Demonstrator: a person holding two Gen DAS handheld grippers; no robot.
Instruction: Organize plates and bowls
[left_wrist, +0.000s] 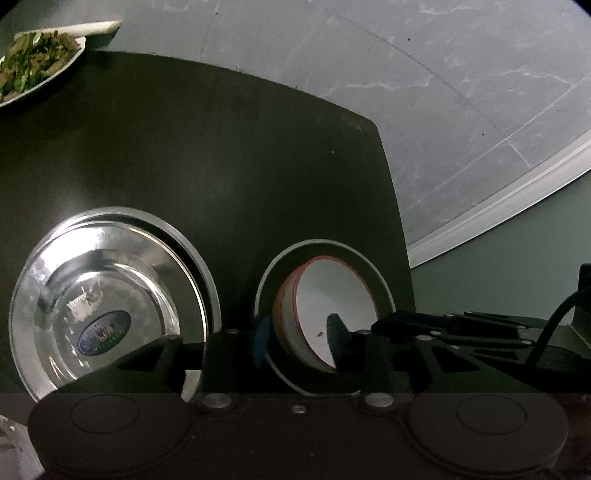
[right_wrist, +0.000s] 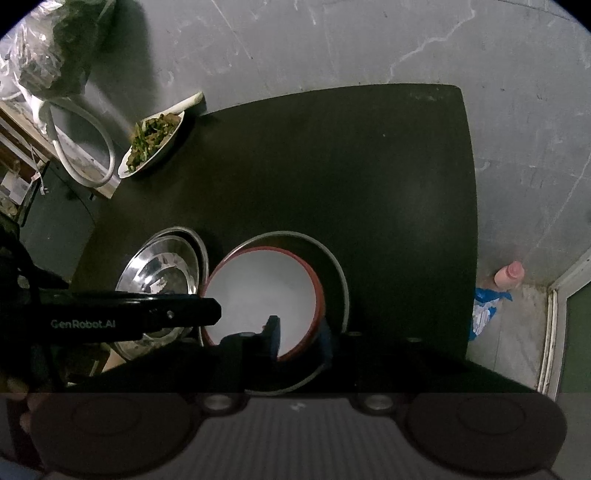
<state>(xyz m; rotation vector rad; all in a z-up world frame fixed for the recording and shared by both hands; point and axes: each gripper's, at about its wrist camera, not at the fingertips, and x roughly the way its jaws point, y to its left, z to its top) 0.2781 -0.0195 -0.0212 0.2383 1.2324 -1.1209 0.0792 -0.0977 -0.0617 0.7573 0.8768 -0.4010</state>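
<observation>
A dark, matte tabletop (right_wrist: 332, 166) stands over a grey stone-tiled floor (right_wrist: 332, 44). Near its front edge sits a white ceramic bowl with a red-brown rim (right_wrist: 258, 291), resting inside a wider dark plate with a pale rim (right_wrist: 338, 273). The bowl lies off-centre in the plate, pushed toward the plate's left side.

Just to the left, close beside the plate, is a shiny stainless-steel dish (left_wrist: 99, 295) with a blue oval sticker (left_wrist: 104, 332) on its bottom; it seems to sit nested in a second steel dish, whose rim shows behind it.

Both grippers meet at the white bowl. The left gripper (left_wrist: 297, 341) straddles the bowl's near-left wall, one blue-padded finger outside and the other inside, the jaws partly open; whether the pads still press on the wall I cannot tell. The right gripper (right_wrist: 299, 338) straddles the bowl's near-right wall the same way, also partly open, with a gap showing beside the outer finger.

At the far left corner of the table a white oval plate of green stir-fried vegetables (right_wrist: 153, 142) overhangs the edge. On the floor to the right stand a pink bottle (right_wrist: 511, 275) and a blue-and-white plastic bag (right_wrist: 484, 310).
</observation>
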